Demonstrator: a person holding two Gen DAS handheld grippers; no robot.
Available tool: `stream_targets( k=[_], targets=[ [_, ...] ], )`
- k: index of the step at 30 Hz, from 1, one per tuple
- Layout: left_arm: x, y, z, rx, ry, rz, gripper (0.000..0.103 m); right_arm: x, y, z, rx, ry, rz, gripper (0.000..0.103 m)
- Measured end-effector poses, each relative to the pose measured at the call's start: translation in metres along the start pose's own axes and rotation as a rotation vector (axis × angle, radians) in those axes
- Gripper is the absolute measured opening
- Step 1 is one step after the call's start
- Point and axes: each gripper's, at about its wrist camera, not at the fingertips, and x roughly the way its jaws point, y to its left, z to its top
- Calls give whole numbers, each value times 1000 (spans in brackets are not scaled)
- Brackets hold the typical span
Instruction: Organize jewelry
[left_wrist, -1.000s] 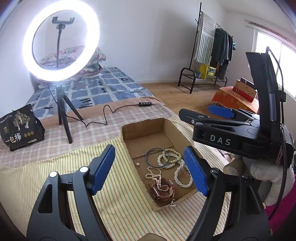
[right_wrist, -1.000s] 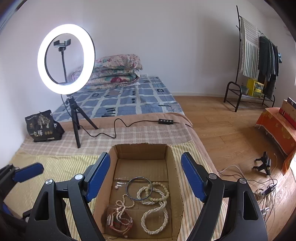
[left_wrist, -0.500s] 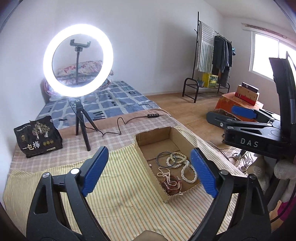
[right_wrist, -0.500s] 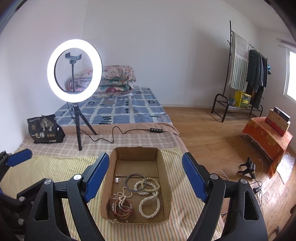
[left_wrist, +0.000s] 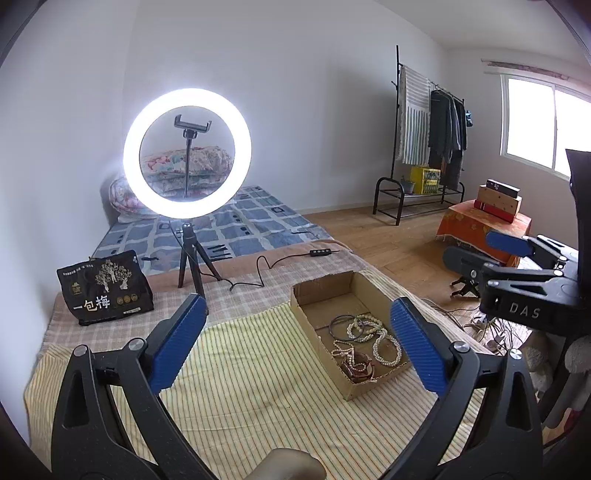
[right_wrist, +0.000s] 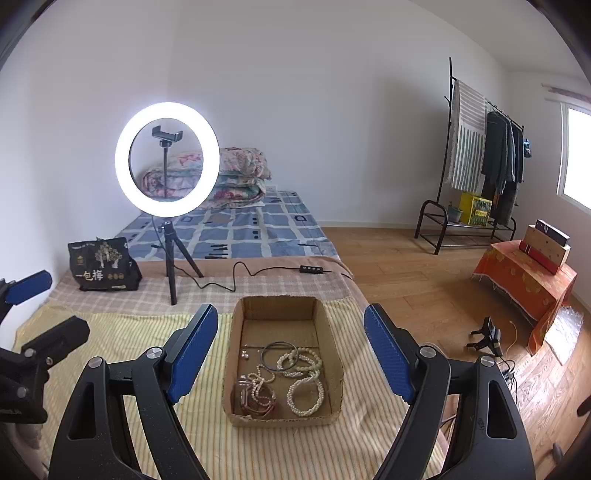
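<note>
- Bed cover (right_wrist: 280, 443), yellow with thin stripes, lies under everything, and no jewelry shows on the part of it I can see.
- Cardboard box (right_wrist: 334, 343) sits low and in the middle of the right wrist view, at about 6 o'clock from the ring light (right_wrist: 167, 159), and all the jewelry I can see lies inside it.
- Left gripper (left_wrist: 295, 343) and right gripper (right_wrist: 291, 356) both hang up in the air, well away from the box. On each one the blue fingers stand wide apart with nothing between them.
- Long pearl necklace (right_wrist: 306, 391) lies looped at about 4 o'clock in the box.
- Dark ring bangle (right_wrist: 279, 355) lies near the middle of the box, touching a small bead bracelet (right_wrist: 299, 363) at its 3 o'clock.
- Reddish bracelets (right_wrist: 256, 400) sit in a little heap at about 7 o'clock, with a thin bead string (right_wrist: 258, 378) across them.
- Tiny earring bit (right_wrist: 244, 355) lies at 9 o'clock from the bangle; it is too small to name for sure.
- Pieces are all in one box, but some touch and cross over. That fits two stories: the box is where they get put away and the job is near its end, or the box is a mixed pile waiting to be sorted. I cannot tell which.
</note>
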Motion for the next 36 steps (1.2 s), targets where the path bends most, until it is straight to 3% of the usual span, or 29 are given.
stream_targets(
  k=[15,36],
  targets=[
    [-16,15,1,-49,-26,93,103,-14,15,-2,-1,-66,-14,81],
    [-20,13,-1,-21,-31,91,103,-12,12,-6,0,-59,-29,82]
  ],
)
